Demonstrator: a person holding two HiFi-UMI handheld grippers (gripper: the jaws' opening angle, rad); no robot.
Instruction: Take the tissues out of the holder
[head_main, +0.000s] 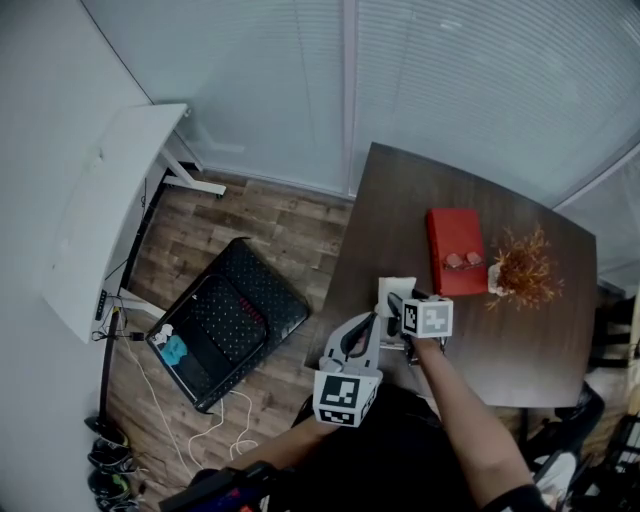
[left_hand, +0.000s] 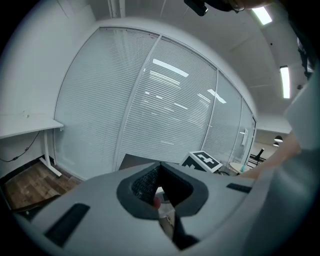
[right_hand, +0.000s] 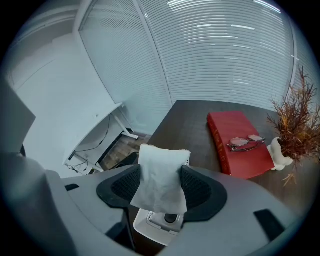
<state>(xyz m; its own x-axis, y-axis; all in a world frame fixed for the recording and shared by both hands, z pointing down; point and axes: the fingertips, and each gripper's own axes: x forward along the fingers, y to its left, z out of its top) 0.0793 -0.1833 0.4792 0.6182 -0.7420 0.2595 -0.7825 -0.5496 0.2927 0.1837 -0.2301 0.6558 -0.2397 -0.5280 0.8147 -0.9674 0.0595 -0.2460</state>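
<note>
Tissue (right_hand: 159, 182): white, soft sheet; long axis runs along the jaws, straight far edge pointing towards the window blinds, near end flaring wider.
Tissue place: between the right gripper's jaws, directly above the holder; unclear whether its lower edge touches the holder.
Right gripper (right_hand: 160, 172): jaws fairly wide apart, with both dark pads pressed on the sides of the tissue.
Left gripper (left_hand: 159, 167): jaws closed so the tips meet, gripping nothing; only a sliver of white and red shows through the gap behind the tips.
Gripper positions: left gripper just beside the right one at the near edge of the tabletop, seen in the head view.
Holder (right_hand: 157, 227): white, low box on the near left corner of the tabletop, with a dark round opening on top; contents not visible.
Tabletop (head_main: 400, 200): dark brown wood.
Red book (head_main: 455, 250): flat on the tabletop, with a pair of glasses (right_hand: 246, 142) on its cover.
White vase (right_hand: 280, 152): just beside the book, holding dried orange-brown stems.
Room: full-height pale blinds (head_main: 300, 80), wood-plank floor, white desk (head_main: 110, 200) along the left wall, black case (head_main: 225, 320) lying on the floor.
</note>
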